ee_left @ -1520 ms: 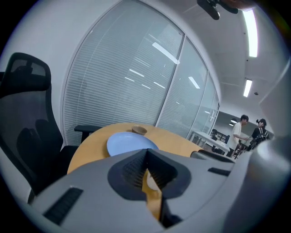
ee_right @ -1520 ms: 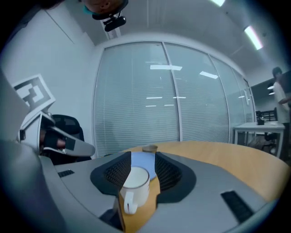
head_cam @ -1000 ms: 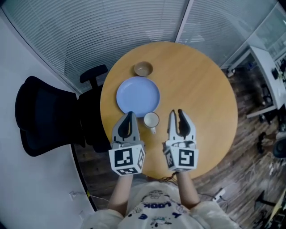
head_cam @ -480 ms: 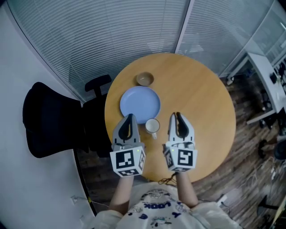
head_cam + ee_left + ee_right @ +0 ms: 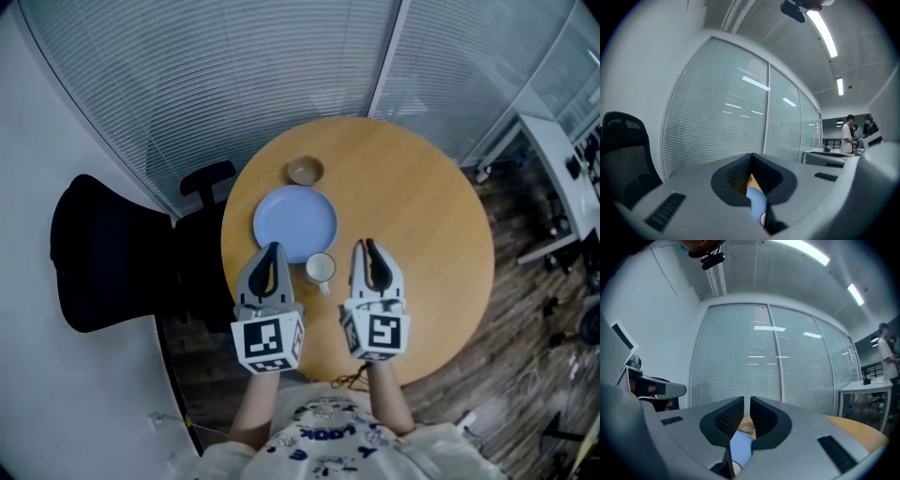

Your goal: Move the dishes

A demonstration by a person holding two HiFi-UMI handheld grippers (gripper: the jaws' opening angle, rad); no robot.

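Where everything sits, the table [image 5: 422,216]: round wooden top. All three dishes are bunched on its left half, and the right half is bare wood.
Plate [image 5: 294,221]: blue, lying flat. Its near rim is just ahead of the left gripper's tips and a touch to their right.
Left gripper [image 5: 273,251]: jaws pressed right together with nothing in them, hanging over the near edge and pointing away from the person.
Right gripper [image 5: 367,246]: jaws have just been closing and are down to a thin slit, but nothing's between them.
Bowl [image 5: 305,171]: small and brownish, just past the plate's far rim, so it's the farthest dish from both grippers.
Cup [image 5: 320,268]: white, upright, just beside the plate's near rim. It sits between the two grippers, about as near to one as the other, with its handle pointing back at the person.
Stage: honestly can't call it. This fits dishes waiting to be shifted or ones already set down here.
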